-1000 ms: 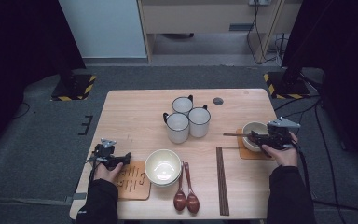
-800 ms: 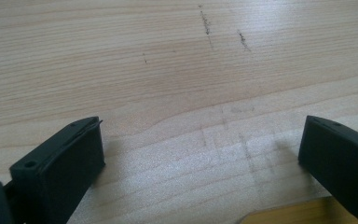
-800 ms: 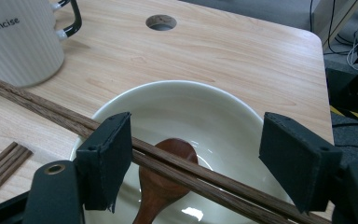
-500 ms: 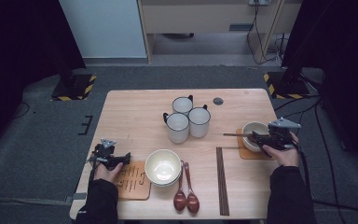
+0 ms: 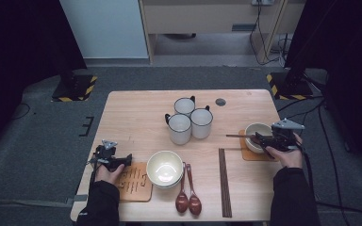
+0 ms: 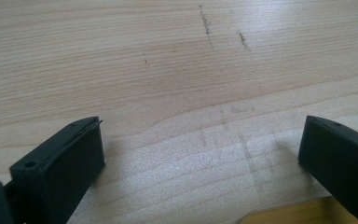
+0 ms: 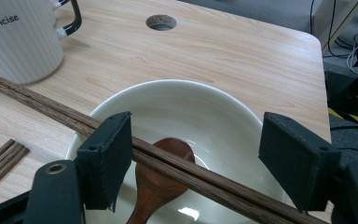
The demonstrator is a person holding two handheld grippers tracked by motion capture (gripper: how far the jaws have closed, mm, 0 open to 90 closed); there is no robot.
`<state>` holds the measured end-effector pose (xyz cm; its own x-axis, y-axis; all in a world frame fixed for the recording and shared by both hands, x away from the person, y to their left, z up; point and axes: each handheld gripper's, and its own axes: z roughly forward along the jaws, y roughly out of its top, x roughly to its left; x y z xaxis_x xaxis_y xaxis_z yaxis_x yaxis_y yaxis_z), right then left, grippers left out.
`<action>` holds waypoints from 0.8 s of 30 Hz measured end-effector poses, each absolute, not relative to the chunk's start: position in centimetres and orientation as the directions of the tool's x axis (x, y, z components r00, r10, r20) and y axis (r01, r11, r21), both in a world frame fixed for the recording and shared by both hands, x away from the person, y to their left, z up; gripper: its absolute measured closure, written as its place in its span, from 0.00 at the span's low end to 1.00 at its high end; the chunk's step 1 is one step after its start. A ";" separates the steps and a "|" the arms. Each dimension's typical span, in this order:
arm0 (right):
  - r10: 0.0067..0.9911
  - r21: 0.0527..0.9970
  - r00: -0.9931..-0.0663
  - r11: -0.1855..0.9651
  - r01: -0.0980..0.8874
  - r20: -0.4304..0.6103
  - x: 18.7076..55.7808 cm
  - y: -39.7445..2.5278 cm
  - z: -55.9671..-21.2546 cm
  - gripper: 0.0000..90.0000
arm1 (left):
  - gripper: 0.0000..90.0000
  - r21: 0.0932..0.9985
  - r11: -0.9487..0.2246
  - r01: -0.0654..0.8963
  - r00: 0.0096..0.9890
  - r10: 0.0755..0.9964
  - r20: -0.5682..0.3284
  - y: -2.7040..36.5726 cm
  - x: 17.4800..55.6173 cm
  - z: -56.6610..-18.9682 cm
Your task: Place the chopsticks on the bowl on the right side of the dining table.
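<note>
While the right gripper (image 7: 193,161) stands with its jaws spread wide over the right-hand bowl (image 7: 223,100), a pair of chopsticks (image 7: 56,109) lies across the rim between them, touching the inner face of one jaw, with a wooden spoon (image 7: 161,175) resting in the bowl beneath. I judge the step to be setting these chopsticks across the bowl, so I would lift straight up without dragging the pair, checking first that both sticks sit level on the rim and do not roll toward the mugs. My left gripper (image 6: 200,154) is also spread, holding nothing, low over bare table (image 6: 168,70) beside the slotted wooden coaster (image 5: 134,181). Counting from the high view: three white mugs (image 5: 191,120) clustered at centre, two cream bowls, one at right (image 5: 256,133) on its own coaster (image 5: 254,154) and one near the front (image 5: 164,168); two loose wooden spoons (image 5: 187,200) beside that front bowl; and another set of chopsticks (image 5: 223,181) lying flat, whose exact number I cannot tell.
</note>
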<state>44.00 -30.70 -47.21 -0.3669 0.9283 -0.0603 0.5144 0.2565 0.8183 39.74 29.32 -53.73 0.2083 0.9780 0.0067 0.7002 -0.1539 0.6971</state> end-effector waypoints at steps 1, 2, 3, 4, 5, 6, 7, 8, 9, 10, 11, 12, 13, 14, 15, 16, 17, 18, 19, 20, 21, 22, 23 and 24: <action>0.928 0.818 -0.367 0.256 0.514 -0.060 44.0 -30.7 -47.2 0.29 | 0.00 0.697 -0.154 0.700 0.208 0.978 0.007 29.3 39.7 -53.7; 0.928 0.818 -0.368 0.257 0.515 -0.061 44.0 -30.7 -47.2 0.29 | 0.00 0.697 -0.154 0.700 0.209 0.978 0.007 29.3 39.7 -53.7; 0.929 0.820 -0.366 0.255 0.513 -0.060 44.0 -30.7 -47.2 0.29 | 0.00 0.697 -0.154 0.700 0.209 0.978 0.007 29.3 39.7 -53.7; 0.932 0.828 -0.358 0.237 0.508 -0.047 44.1 -30.7 -47.2 0.28 | 0.00 0.697 -0.154 0.700 0.209 0.978 0.007 29.3 39.7 -53.7; 0.932 0.828 -0.358 0.237 0.508 -0.047 44.1 -30.7 -47.2 0.28 | 0.00 0.697 -0.154 0.700 0.208 0.978 0.007 29.3 39.7 -53.7; 0.934 0.830 -0.356 0.230 0.508 -0.040 44.2 -30.7 -47.2 0.28 | 0.00 0.697 -0.154 0.700 0.208 0.978 0.007 29.3 39.7 -53.7; 0.937 0.832 -0.348 0.224 0.508 -0.039 44.3 -30.7 -47.2 0.28 | 0.00 0.697 -0.154 0.700 0.208 0.978 0.007 29.3 39.7 -53.7; 0.938 0.830 -0.345 0.222 0.512 -0.038 44.4 -30.6 -47.2 0.28 | 0.00 0.697 -0.154 0.700 0.208 0.978 0.006 29.3 39.7 -53.7; 0.940 0.830 -0.339 0.217 0.514 -0.036 44.6 -30.5 -47.3 0.27 | 0.00 0.697 -0.154 0.700 0.208 0.978 0.007 29.3 39.7 -53.7; 0.940 0.829 -0.339 0.217 0.515 -0.036 44.7 -30.5 -47.4 0.27 | 0.00 0.697 -0.154 0.700 0.208 0.978 0.007 29.3 39.7 -53.7; 0.940 0.829 -0.338 0.220 0.514 -0.040 44.7 -30.4 -47.4 0.27 | 0.00 0.697 -0.154 0.700 0.209 0.978 0.006 29.3 39.7 -53.7; 0.940 0.827 -0.340 0.220 0.517 -0.037 44.8 -30.4 -47.4 0.27 | 0.00 0.697 -0.154 0.701 0.209 0.978 0.006 29.3 39.7 -53.7; 0.940 0.827 -0.340 0.220 0.517 -0.037 44.8 -30.4 -47.4 0.27 | 0.00 0.697 -0.154 0.700 0.208 0.978 0.006 29.3 39.7 -53.7; 0.940 0.827 -0.340 0.222 0.516 -0.040 44.8 -30.4 -47.5 0.27 | 0.00 0.697 -0.154 0.700 0.208 0.978 0.006 29.3 39.7 -53.7; 0.939 0.827 -0.341 0.223 0.516 -0.040 44.8 -30.3 -47.5 0.27 | 0.00 0.697 -0.154 0.700 0.209 0.978 0.007 29.3 39.7 -53.7; 0.939 0.827 -0.342 0.221 0.517 -0.037 44.8 -30.3 -47.5 0.27 | 0.00 0.697 -0.154 0.700 0.209 0.978 0.006 29.3 39.7 -53.7; 0.939 0.827 -0.342 0.221 0.517 -0.037 44.8 -30.3 -47.5 0.27 | 0.00 0.697 -0.154 0.700 0.209 0.978 0.007 29.3 39.7 -53.7; 0.938 0.826 -0.345 0.223 0.517 -0.037 44.8 -30.4 -47.5 0.27 | 0.00 0.697 -0.154 0.700 0.209 0.978 0.007 29.3 39.7 -53.7; 0.937 0.826 -0.347 0.224 0.517 -0.036 44.8 -30.4 -47.5 0.27 | 0.00 0.697 -0.154 0.700 0.208 0.978 0.007 29.3 39.7 -53.7; 0.936 0.826 -0.350 0.224 0.518 -0.035 44.8 -30.4 -47.5 0.27 | 0.00 0.697 -0.154 0.700 0.209 0.978 0.007 29.3 39.7 -53.7; 0.935 0.826 -0.352 0.226 0.517 -0.036 44.8 -30.4 -47.5 0.27 | 0.00 0.697 -0.154 0.700 0.209 0.978 0.007 29.3 39.7 -53.7; 0.935 0.826 -0.353 0.227 0.517 -0.036 44.8 -30.4 -47.5 0.28 | 0.00 0.697 -0.154 0.700 0.208 0.978 0.006 29.3 39.7 -53.7; 0.935 0.825 -0.354 0.226 0.518 -0.033 44.8 -30.4 -47.5 0.28 | 0.00 0.697 -0.154 0.700 0.209 0.978 0.007 29.3 39.7 -53.7; 0.935 0.825 -0.354 0.226 0.518 -0.033 44.8 -30.4 -47.5 0.28 | 0.00 0.697 -0.154 0.700 0.209 0.978 0.007 29.3 39.7 -53.7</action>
<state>44.79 -30.41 -47.45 -0.3540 0.9346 -0.0332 0.5183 0.2256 0.8249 39.74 29.32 -53.73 0.2085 0.9780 0.0065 0.7004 -0.1540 0.6969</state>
